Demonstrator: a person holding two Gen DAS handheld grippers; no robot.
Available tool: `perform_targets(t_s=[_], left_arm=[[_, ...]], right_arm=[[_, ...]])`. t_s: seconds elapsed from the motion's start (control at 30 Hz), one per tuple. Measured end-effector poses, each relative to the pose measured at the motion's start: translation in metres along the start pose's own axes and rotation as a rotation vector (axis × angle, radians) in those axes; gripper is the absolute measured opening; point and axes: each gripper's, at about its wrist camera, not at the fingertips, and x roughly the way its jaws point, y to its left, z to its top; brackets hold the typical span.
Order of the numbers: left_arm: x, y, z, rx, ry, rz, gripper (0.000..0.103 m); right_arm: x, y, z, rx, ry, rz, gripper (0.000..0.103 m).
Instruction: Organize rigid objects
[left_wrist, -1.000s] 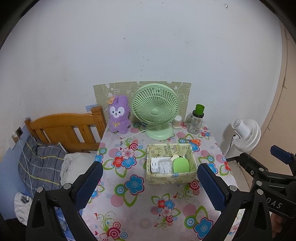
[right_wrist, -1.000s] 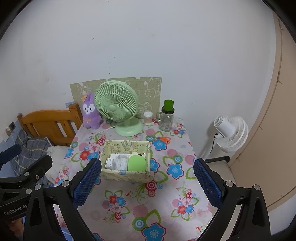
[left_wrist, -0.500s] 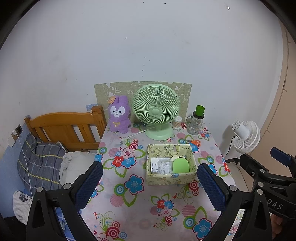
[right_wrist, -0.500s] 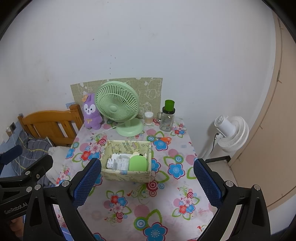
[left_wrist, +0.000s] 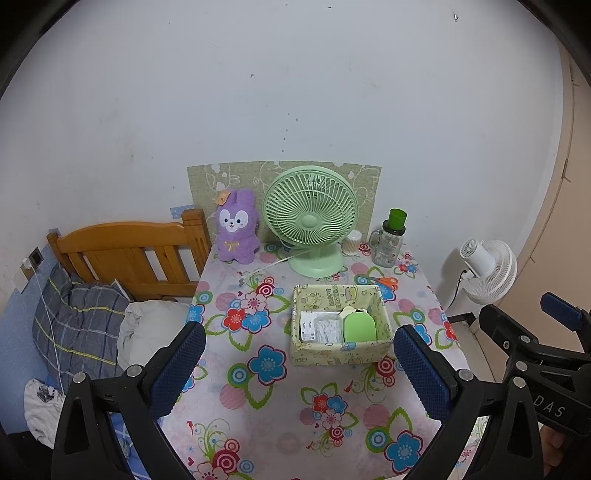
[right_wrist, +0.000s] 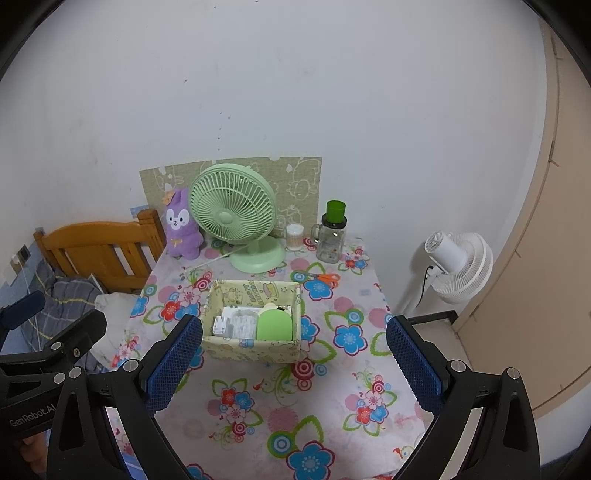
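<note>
A table under a flowered cloth (left_wrist: 266, 391) stands against a white wall, with a wooden headboard (left_wrist: 125, 251) and rumpled bedding off to the left of the left gripper (left_wrist: 299, 365) and a white floor fan (right_wrist: 460, 262) beyond the right gripper (right_wrist: 295, 358). Both grippers hover above the near edge, fingers spread wide and empty, and the patterned storage box (left_wrist: 338, 350) sits ahead between their fingers, holding a white charger (left_wrist: 308, 326), a green case (left_wrist: 360, 326) and a clear packet that is hard to make out. Farther back stand a green desk fan (left_wrist: 310, 218), a purple plush rabbit (left_wrist: 236, 230), a green-capped bottle (left_wrist: 389, 240) and orange scissors (left_wrist: 386, 282), while the table's near corners are cut off by the gripper frames.
</note>
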Motion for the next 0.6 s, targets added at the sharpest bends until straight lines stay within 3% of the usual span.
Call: perform_targets(t_s=[0.6], left_arm=[[-0.003, -0.009, -0.003, 0.019, 0.001, -0.006, 0.103]], right_arm=[[-0.006, -0.01, -0.005, 0.026, -0.004, -0.002, 0.101]])
